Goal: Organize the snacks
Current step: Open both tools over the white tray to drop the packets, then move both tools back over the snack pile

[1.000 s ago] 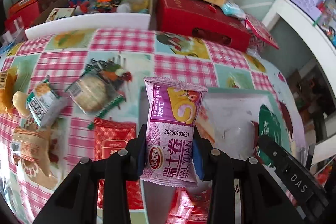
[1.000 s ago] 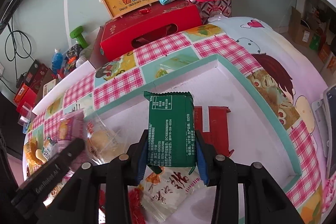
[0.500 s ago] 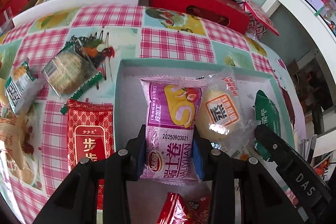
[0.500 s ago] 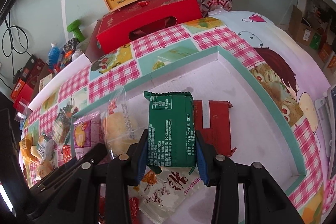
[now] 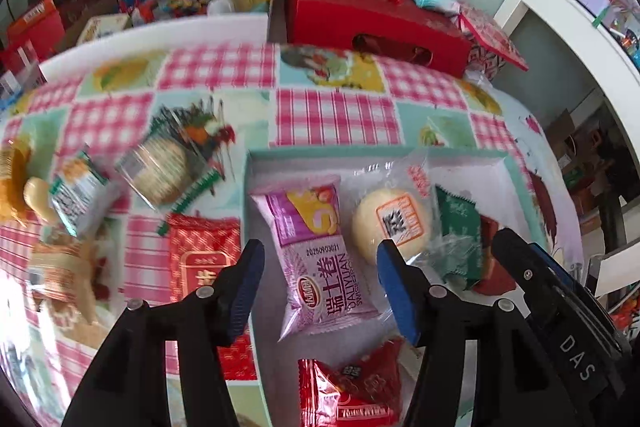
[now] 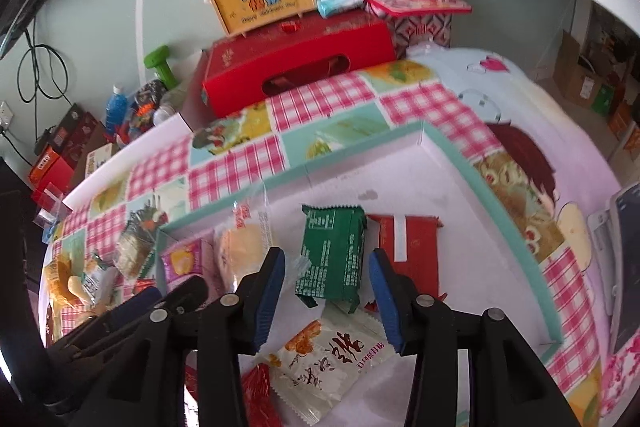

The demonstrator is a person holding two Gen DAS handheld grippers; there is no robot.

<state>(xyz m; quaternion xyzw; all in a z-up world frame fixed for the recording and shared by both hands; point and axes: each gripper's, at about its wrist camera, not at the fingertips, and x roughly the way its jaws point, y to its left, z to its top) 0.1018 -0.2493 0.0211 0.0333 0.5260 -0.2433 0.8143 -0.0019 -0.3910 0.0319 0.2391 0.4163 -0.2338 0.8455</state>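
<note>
My counter (image 5: 336,115) wears a glossy cloth of pink gingham and picture squares; behind it stand pale green walls, a long red carton (image 6: 296,63) and a yellow carry-box (image 6: 262,1). A shallow white tray with a teal rim (image 6: 452,155) lies on the cloth. My left gripper (image 5: 320,275) has just been opening: its blue pads stand clear on either side of the crinkly purple Swiss-roll packet (image 5: 320,259), which lies flat in the tray. My right gripper (image 6: 326,283) has also just been widening, pads off the green foil packet (image 6: 332,255) lying in the tray beside one flat red packet (image 6: 414,247). One clear-wrapped round bun (image 5: 392,223) sits between purple and green.
</note>
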